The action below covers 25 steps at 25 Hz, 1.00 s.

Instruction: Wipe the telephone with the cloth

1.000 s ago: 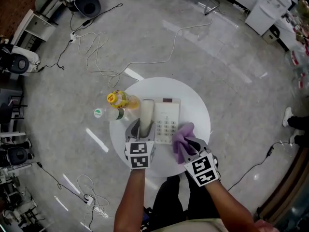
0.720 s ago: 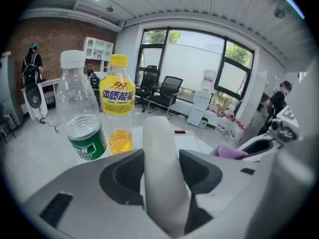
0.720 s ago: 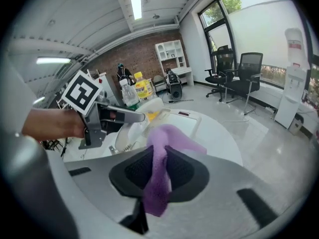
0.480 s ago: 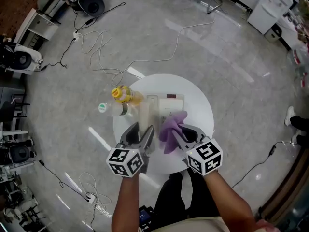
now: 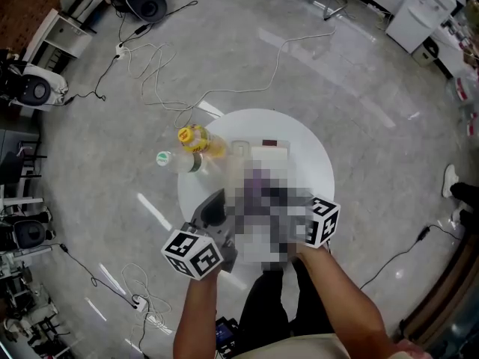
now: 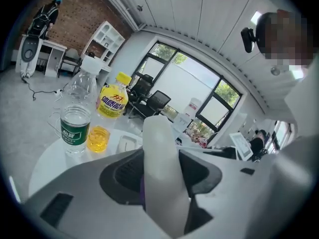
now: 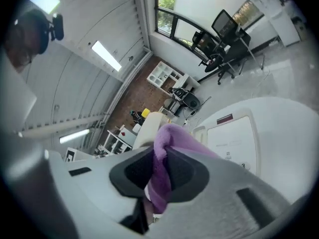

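Obstacles on the counter (image 5: pixel 318 172): a yellow-capped bottle (image 5: pixel 193 139) and a clear bottle (image 5: pixel 171 160) stand close together at its upper-left edge. The telephone base (image 5: pixel 271 152) lies at the centre top. The counter's right side is bare and open to approach from the right of the frame. The lower centre is occupied: the left hand-held gripper (image 5: pixel 215 209) is clamped on the handset (image 6: pixel 162 173), and the right hand-held gripper (image 7: pixel 158 172) on the purple cloth (image 7: pixel 167 148). The two loads sit just beside each other. Cables (image 5: pixel 150 73) lie on the floor at upper left, one running near the counter's edge.
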Tool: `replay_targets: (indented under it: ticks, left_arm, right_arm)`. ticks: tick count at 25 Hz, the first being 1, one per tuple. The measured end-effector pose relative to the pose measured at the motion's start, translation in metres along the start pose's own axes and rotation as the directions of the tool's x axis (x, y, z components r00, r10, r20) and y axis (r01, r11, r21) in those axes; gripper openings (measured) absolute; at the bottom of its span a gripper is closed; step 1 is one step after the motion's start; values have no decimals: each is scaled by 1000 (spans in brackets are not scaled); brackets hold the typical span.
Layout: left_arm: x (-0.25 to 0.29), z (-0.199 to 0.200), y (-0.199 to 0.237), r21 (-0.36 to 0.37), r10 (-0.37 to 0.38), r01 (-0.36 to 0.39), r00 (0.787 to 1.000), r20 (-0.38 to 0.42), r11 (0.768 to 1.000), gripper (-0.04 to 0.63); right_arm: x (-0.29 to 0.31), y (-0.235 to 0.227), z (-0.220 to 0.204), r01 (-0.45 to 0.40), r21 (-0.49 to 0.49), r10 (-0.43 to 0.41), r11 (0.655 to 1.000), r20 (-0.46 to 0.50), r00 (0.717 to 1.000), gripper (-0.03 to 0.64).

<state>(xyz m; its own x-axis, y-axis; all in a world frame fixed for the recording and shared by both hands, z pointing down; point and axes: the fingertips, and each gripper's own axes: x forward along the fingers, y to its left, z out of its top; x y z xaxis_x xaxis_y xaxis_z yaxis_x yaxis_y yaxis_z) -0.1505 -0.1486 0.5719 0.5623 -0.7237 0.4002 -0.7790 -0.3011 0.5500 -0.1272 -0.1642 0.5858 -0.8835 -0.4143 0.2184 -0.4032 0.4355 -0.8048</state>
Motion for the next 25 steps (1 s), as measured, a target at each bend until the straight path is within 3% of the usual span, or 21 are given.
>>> replay_targets:
  ticks: [2,4,7,9,11,19,25]
  left_arm:
    - [-2,0,-3,-4,-16,16,1000,3,1000,213]
    - [-3,2,-7,-14,-32,32,999,10,999,213]
    - [-3,11,-10,-36,-43,44,999,27,998,213]
    - [-1,13,-9,-38,-48,49,998,36,998,213]
    - [0,16,-7,-42,-43,45,998,34,998,213]
    - [0,11,-5,-83,-65,67,997,35,994,212]
    - [5,2,-22,-58,-107,107,994,-4,993,212]
  right_arm:
    - [-1,1,-3,-55,84,56,995,-5,998,48]
    - [-2,4,-5,-133,215,138,968,-8,990,48]
    - [-6,8,-11,-255,424,269,869,29,963,49]
    - [-10,13,-17,-313,497,332,810,53,942,49]
    - [-13,19,-25,-338,530,369,778,49,928,49]
    - [-29,22,-49,-335,607,384,721,52,922,49]
    - [-33,-2,-24,-340,633,301,696,173,938,49]
